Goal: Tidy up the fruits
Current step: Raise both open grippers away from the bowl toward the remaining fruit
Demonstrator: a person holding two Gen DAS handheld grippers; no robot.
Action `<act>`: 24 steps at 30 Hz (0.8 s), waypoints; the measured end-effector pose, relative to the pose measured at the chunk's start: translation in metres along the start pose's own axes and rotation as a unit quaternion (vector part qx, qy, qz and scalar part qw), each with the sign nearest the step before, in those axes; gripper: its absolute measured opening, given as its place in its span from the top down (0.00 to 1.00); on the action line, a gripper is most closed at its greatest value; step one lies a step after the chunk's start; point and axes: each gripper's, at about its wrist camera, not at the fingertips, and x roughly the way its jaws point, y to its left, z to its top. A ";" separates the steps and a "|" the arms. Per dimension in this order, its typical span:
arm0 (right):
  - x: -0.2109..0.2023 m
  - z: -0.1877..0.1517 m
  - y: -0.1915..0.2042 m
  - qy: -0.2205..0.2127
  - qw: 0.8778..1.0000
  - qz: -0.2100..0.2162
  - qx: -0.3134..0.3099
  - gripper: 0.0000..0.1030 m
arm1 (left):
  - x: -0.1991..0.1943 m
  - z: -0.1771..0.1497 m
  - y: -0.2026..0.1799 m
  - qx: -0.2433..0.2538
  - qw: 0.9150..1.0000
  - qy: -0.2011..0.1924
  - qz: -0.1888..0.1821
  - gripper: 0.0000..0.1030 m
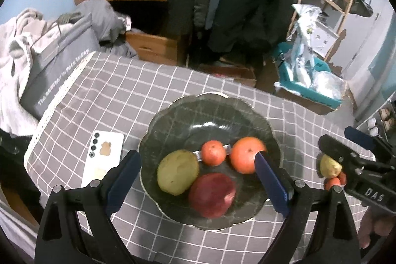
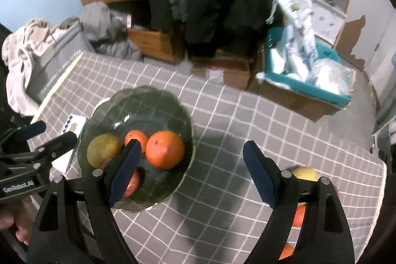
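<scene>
A dark scalloped plate (image 1: 173, 110) (image 2: 148, 95) on the checked tablecloth holds a green fruit (image 1: 177, 172) (image 2: 104, 149), a small orange (image 1: 213, 152) (image 2: 135, 136), a large orange (image 1: 245, 155) (image 2: 164, 149) and a red apple (image 1: 211, 194) (image 2: 133, 183). Above the plate hovers my left gripper (image 1: 196, 155) (image 2: 52, 132), open and holding nothing. My right gripper (image 2: 192, 144) (image 1: 342, 140) is open too, above the cloth right of the plate. A yellow fruit (image 1: 330, 166) (image 2: 305, 173) and small oranges (image 1: 333, 183) (image 2: 298, 215) lie near the table's right edge, partly hidden by the right gripper.
A white phone (image 1: 102, 160) (image 2: 73, 126) lies left of the plate. Clothes and a grey bag (image 1: 57, 66) sit past the left table edge. A cardboard box with a teal bin (image 2: 309, 88) stands beyond the far edge. A hand (image 1: 376, 227) grips the right tool.
</scene>
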 end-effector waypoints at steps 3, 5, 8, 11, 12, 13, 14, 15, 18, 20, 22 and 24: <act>-0.021 0.002 -0.008 -0.023 1.000 -0.010 0.005 0.18 | -0.011 0.003 -0.008 0.006 1.000 -0.012 -0.010 0.09; -0.034 0.001 -0.013 -0.037 0.999 -0.016 0.007 0.18 | -0.020 0.005 -0.014 0.011 1.000 -0.023 -0.014 0.09; -0.052 -0.001 -0.021 -0.055 0.998 -0.022 0.011 0.18 | -0.032 0.006 -0.022 0.018 0.999 -0.037 -0.023 0.09; -0.071 -0.004 -0.030 -0.071 0.997 -0.030 0.013 0.18 | -0.042 0.008 -0.031 0.027 0.998 -0.050 -0.029 0.09; -0.078 -0.007 -0.032 -0.078 0.996 -0.034 0.015 0.18 | -0.047 0.009 -0.035 0.030 0.997 -0.055 -0.033 0.08; -0.083 -0.008 -0.034 -0.083 0.996 -0.036 0.016 0.18 | -0.051 0.010 -0.038 0.033 0.997 -0.060 -0.034 0.08; -0.090 -0.010 -0.038 -0.090 0.995 -0.039 0.017 0.18 | -0.055 0.011 -0.041 0.037 0.996 -0.066 -0.035 0.08; -0.097 -0.011 -0.040 -0.097 0.994 -0.041 0.017 0.18 | -0.061 0.011 -0.046 0.043 0.996 -0.074 -0.037 0.08; -0.116 -0.016 -0.047 -0.116 0.992 -0.050 0.016 0.18 | -0.074 0.013 -0.054 0.051 0.994 -0.091 -0.044 0.04; -0.127 -0.019 -0.051 -0.128 0.990 -0.055 0.017 0.18 | -0.084 0.013 -0.059 0.056 0.992 -0.104 -0.046 0.03; -0.138 -0.021 -0.055 -0.138 0.988 -0.060 0.019 0.18 | -0.093 0.014 -0.066 0.067 0.990 -0.117 -0.048 0.03; -0.149 -0.023 -0.060 -0.149 0.987 -0.063 0.023 0.18 | -0.101 0.014 -0.074 0.078 0.987 -0.129 -0.047 0.02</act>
